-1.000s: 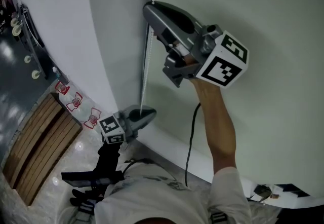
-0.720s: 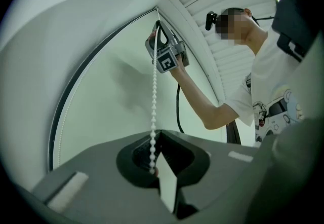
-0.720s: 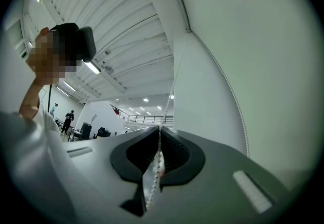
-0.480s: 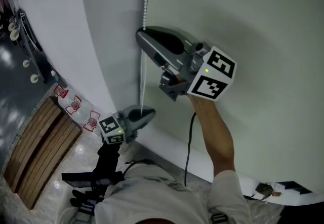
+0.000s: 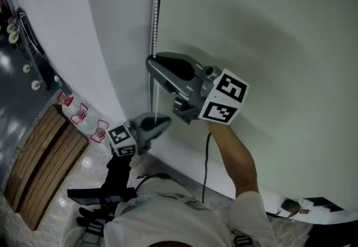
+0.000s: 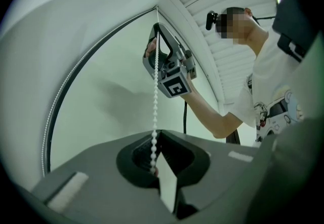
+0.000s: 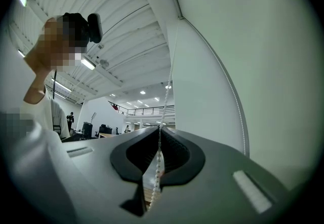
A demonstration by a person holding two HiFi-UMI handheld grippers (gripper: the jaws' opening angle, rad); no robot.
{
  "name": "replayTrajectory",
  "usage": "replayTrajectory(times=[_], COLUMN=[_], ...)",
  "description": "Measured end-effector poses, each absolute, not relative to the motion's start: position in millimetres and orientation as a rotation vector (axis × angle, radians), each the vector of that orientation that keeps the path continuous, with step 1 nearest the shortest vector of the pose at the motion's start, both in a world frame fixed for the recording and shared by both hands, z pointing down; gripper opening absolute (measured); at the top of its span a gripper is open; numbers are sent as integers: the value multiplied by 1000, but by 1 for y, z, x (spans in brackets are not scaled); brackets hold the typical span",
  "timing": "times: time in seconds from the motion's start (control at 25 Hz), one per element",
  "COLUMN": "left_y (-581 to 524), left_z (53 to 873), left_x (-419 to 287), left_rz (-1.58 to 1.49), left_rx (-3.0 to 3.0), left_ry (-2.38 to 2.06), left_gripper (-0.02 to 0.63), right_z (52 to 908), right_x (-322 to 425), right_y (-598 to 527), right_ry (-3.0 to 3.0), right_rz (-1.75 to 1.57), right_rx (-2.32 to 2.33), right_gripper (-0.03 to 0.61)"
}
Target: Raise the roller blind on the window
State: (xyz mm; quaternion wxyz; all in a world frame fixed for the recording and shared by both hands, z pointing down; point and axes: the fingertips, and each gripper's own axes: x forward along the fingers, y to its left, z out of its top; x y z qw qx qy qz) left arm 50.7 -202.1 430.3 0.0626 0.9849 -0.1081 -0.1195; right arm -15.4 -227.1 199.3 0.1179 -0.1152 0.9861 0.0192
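Where the chain [image 5: 156,11] hangs down the left edge of the blind [image 5: 279,44], both grippers have it pinched. In the head view the right gripper [image 5: 150,62] is the higher of the two, its nose against the chain beside the white wall [image 5: 84,33], and the left gripper [image 5: 166,123] sits lower on the same strand, near the foot of the blind. The right gripper view shows the right gripper [image 7: 161,127] with its jaws drawn together at the tips, the chain [image 7: 160,159] nipped between them and running on up past them. The left gripper view shows the left gripper [image 6: 156,134] likewise closed at the tips on the chain [image 6: 154,101], which runs in a straight line up to the right gripper [image 6: 158,30] above. The blind [image 6: 101,91] covers the window as a flat pale green sheet. A bare forearm [image 5: 238,156] holds the right gripper, and a black cable [image 5: 206,167] hangs beside it
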Motion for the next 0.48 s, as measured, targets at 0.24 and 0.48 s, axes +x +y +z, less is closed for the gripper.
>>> replayTrajectory(times=[0.24, 0.48], left_y=[-202, -204], left_z=[427, 425], left_x=[51, 49], left_rz=[-374, -382], left_rx=[2980, 2984], left_ry=[-323, -327], left_gripper=[-2, -2], right_z=[241, 292], right_x=[-20, -25], right_y=[-224, -217], right_ry=[2946, 3012], right_rz=[-27, -135], right_rx=[-333, -322], right_gripper=[14, 13])
